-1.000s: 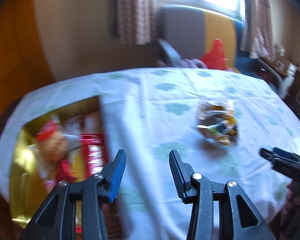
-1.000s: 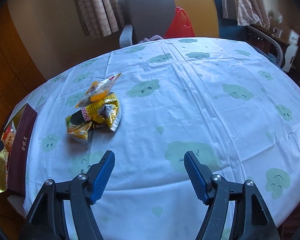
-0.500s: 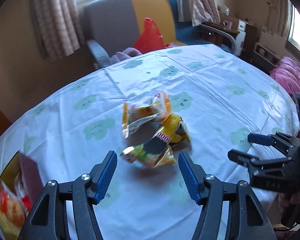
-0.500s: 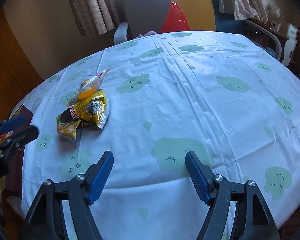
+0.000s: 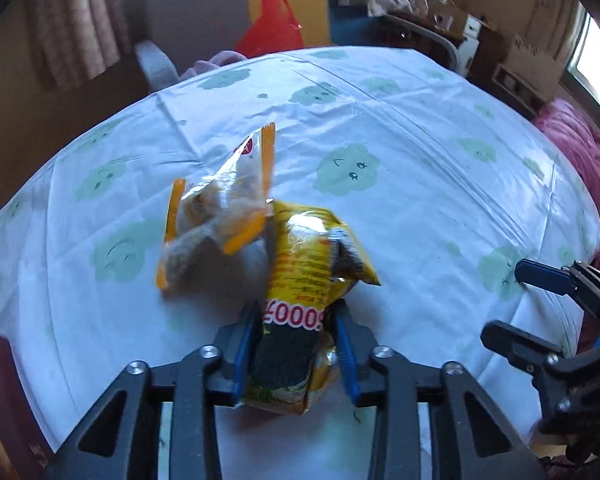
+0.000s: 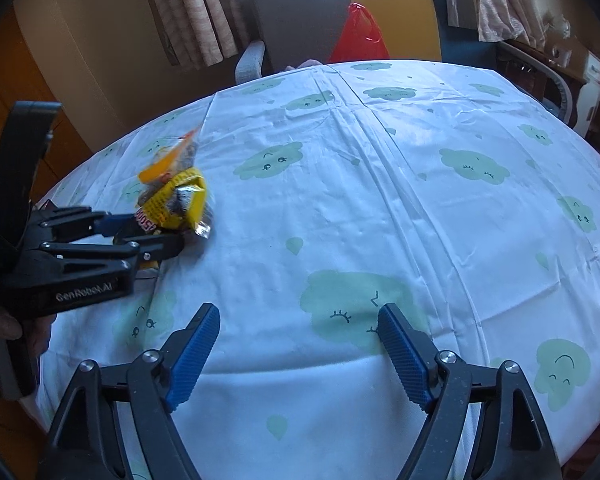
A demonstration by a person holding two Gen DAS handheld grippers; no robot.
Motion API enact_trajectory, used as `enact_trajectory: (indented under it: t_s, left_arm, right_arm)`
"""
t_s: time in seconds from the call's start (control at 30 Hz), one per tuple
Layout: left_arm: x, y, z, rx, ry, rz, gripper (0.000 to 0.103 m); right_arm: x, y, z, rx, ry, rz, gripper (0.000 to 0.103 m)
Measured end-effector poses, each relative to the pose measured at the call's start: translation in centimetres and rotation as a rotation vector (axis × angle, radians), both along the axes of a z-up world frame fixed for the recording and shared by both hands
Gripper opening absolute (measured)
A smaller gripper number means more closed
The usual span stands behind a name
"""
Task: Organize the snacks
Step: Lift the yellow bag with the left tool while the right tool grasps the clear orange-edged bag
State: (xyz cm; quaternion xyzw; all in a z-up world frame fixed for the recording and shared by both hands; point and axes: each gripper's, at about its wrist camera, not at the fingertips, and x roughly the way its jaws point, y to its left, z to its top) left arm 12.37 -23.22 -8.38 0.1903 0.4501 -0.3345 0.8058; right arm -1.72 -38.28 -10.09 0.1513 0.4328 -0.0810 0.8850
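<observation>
A yellow snack packet (image 5: 304, 280) lies on the cloud-print tablecloth (image 5: 400, 152), and my left gripper (image 5: 296, 320) is shut on its near end. A clear packet with orange edges (image 5: 220, 208) rests against it on the far left. In the right wrist view the left gripper (image 6: 156, 236) holds the yellow packet (image 6: 176, 204) at the left, with the clear packet (image 6: 168, 160) behind it. My right gripper (image 6: 300, 332) is open and empty above the tablecloth's near middle; it also shows in the left wrist view (image 5: 508, 300).
A dark red box (image 5: 4, 400) with snacks sits at the table's left edge. A grey and yellow armchair (image 6: 300, 12) with a red plastic bag (image 6: 358, 36) stands behind the table. A pink blanket (image 5: 580, 152) lies to the right.
My left gripper swung from the box to the snack pile, moved in and closed on the yellow packet. The right gripper stayed open and shifted slightly.
</observation>
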Motion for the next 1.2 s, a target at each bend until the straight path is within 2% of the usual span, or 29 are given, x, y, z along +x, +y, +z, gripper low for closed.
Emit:
enact_trajectory:
  t_s: [0.13, 0.27, 0.43, 0.53, 0.67, 0.83, 0.87, 0.93, 1.0, 1.07, 1.2]
  left_arm:
    - [-3.2, 2.4, 0.3, -0.026, -0.004, 0.018, 0.03]
    - [-7.2, 5.3, -0.1, -0.02, -0.038, 0.022, 0.03]
    - [-8.7, 9.1, -0.4, -0.056, -0.03, 0.123, 0.03]
    - [-9.2, 10.9, -0.8, -0.093, -0.032, 0.169, 0.031]
    - [-9.8, 10.8, -1.0, -0.101, -0.067, 0.177, 0.031]
    - [-9.6, 10.8, -1.1, -0.125, -0.07, 0.182, 0.031]
    - [-9.7, 10.8, -1.2, -0.128, -0.072, 0.183, 0.031]
    - [-9.7, 10.8, -1.2, -0.132, -0.075, 0.182, 0.031]
    - [-9.7, 10.9, -1.3, -0.14, -0.074, 0.183, 0.031]
    - [-9.7, 11.1, -1.3, -0.147, -0.073, 0.182, 0.031]
    - [-9.7, 11.2, -1.3, -0.156, -0.073, 0.181, 0.031]
  right_arm:
    - [0.1, 0.1, -0.1, -0.008, -0.001, 0.0, 0.083]
    - [0.1, 0.3, 0.0, -0.023, 0.007, 0.009, 0.083]
    - [0.3, 0.3, 0.0, -0.015, 0.019, 0.006, 0.084]
    - [1.0, 0.6, 0.4, 0.028, 0.02, 0.031, 0.083]
    - [3.2, 2.1, 1.4, 0.084, 0.012, 0.093, 0.08]
    - [7.1, 4.7, 2.8, 0.123, -0.003, 0.174, 0.08]
    - [7.9, 5.1, 3.0, 0.127, -0.008, 0.184, 0.081]
    - [9.7, 5.8, 3.4, 0.142, -0.017, 0.2, 0.092]
    - [11.4, 6.3, 3.5, 0.154, -0.015, 0.206, 0.097]
    - [13.2, 6.9, 3.3, 0.172, -0.004, 0.223, 0.098]
    - [16.6, 7.9, 2.7, 0.132, 0.028, 0.235, 0.1]
